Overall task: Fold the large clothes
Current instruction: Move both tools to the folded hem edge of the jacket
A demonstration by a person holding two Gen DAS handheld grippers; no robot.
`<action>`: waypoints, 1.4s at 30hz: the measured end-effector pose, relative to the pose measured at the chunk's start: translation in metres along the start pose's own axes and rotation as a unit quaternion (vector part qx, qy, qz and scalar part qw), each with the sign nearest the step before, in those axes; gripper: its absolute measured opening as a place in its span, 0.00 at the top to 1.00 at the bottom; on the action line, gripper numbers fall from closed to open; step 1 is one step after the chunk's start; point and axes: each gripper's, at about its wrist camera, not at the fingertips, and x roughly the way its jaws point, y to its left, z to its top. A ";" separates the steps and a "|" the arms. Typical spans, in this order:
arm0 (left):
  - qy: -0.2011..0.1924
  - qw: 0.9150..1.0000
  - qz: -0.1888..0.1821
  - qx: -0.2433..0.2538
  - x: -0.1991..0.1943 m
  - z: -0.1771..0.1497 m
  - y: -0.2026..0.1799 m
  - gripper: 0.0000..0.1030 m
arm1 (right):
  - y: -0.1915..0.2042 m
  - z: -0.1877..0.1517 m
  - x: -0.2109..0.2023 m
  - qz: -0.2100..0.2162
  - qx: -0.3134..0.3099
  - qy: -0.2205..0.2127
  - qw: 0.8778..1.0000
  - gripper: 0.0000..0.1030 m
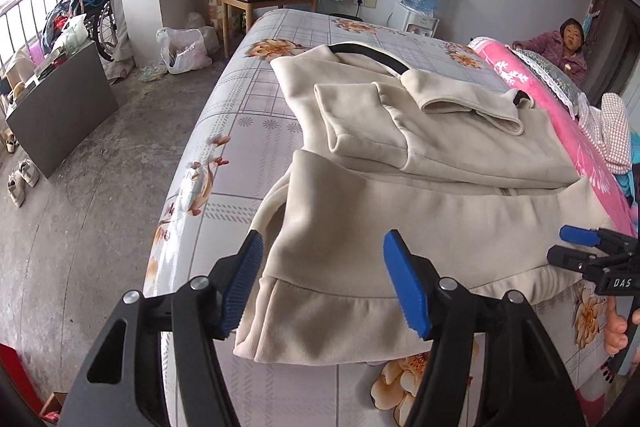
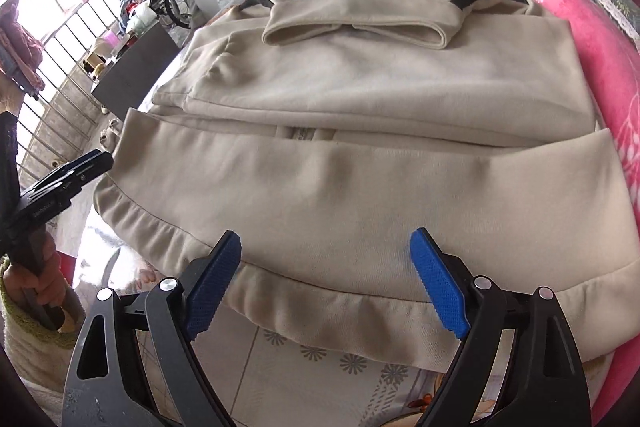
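The bed with the grey checked, orange-flowered sheet [image 1: 256,131] fills the ground ahead of both pairs of fingers, and on it lies the large beige fleece sweatshirt with a black neck band [image 2: 360,163], its sleeves already laid inward across the chest and its ribbed hem [image 2: 320,303] nearest the fingers, reaching to the bed's near edge. Judging by that layout, the side folds are done and the step in hand is the bottom-up fold: the hem has to be pinched at two spots and carried away from the fingers, over the folded sleeves towards the collar. For that each gripper would need to drop onto the hem, close on all layers of it, and lift evenly so the cloth does not skew. The left gripper [image 1: 324,283] hovers over the hem's left corner, jaws spread wide and holding nothing, the cloth showing between its blue pads [image 1: 242,283]. The right gripper [image 2: 326,285] sits over the hem's middle-right stretch, likewise released and empty, with the hem band running between its fingers. A rolled pink blanket [image 2: 600,39] lies beyond the right fingers.
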 end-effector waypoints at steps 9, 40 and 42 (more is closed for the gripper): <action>0.022 0.998 -0.029 -0.050 0.025 0.002 0.017 0.58 | 0.001 -0.008 0.001 -0.012 -0.013 -0.017 1.000 0.20; 0.057 0.997 0.056 0.025 0.052 0.019 -0.017 0.63 | 0.003 -0.008 0.001 -0.014 -0.023 -0.020 0.999 0.19; 0.057 0.996 0.063 0.028 0.053 0.019 -0.018 0.63 | 0.002 -0.008 0.002 -0.014 -0.023 -0.019 0.999 0.19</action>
